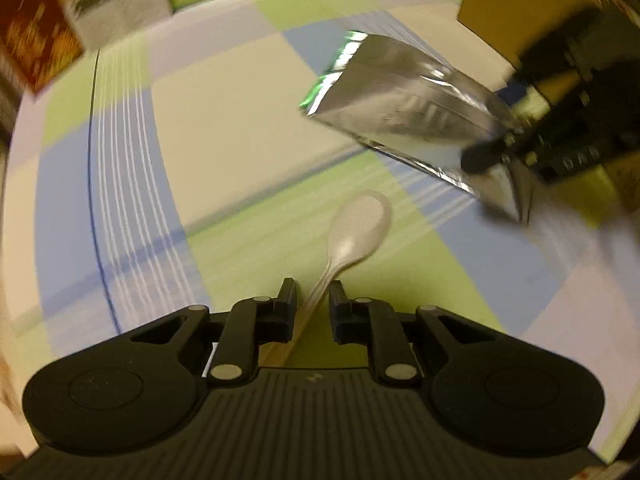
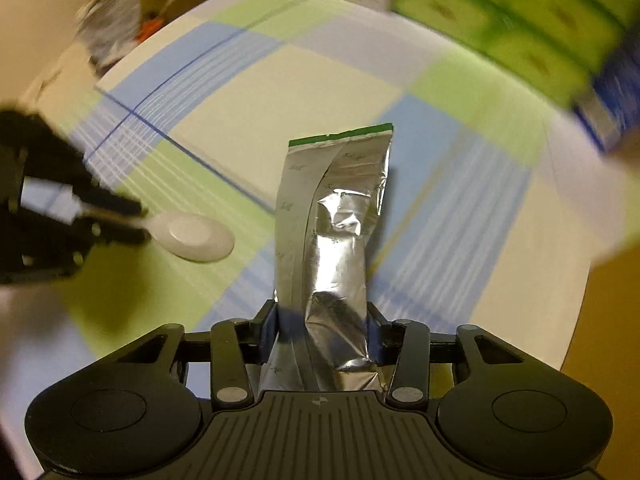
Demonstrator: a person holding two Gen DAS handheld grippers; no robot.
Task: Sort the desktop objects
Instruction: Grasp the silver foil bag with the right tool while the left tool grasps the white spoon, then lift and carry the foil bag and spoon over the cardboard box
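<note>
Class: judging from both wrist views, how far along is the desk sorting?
Nothing visibly sorted yet. In hand: left tongs grip the white spoon; right tongs grip the foil pouch. Left: placing both; no destination shows on the checked tablecloth.

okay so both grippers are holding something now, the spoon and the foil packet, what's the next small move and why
Probably carry each item on toward wherever it gets sorted. The left gripper is shut on the white spoon's handle, the right gripper on the silver foil packet, and both look lifted off the checked tablecloth.

Silver foil pouch (image 2: pixel 332 240), white spoon (image 1: pixel 358 224), blue/green checked cloth (image 1: pixel 224 120).
</note>
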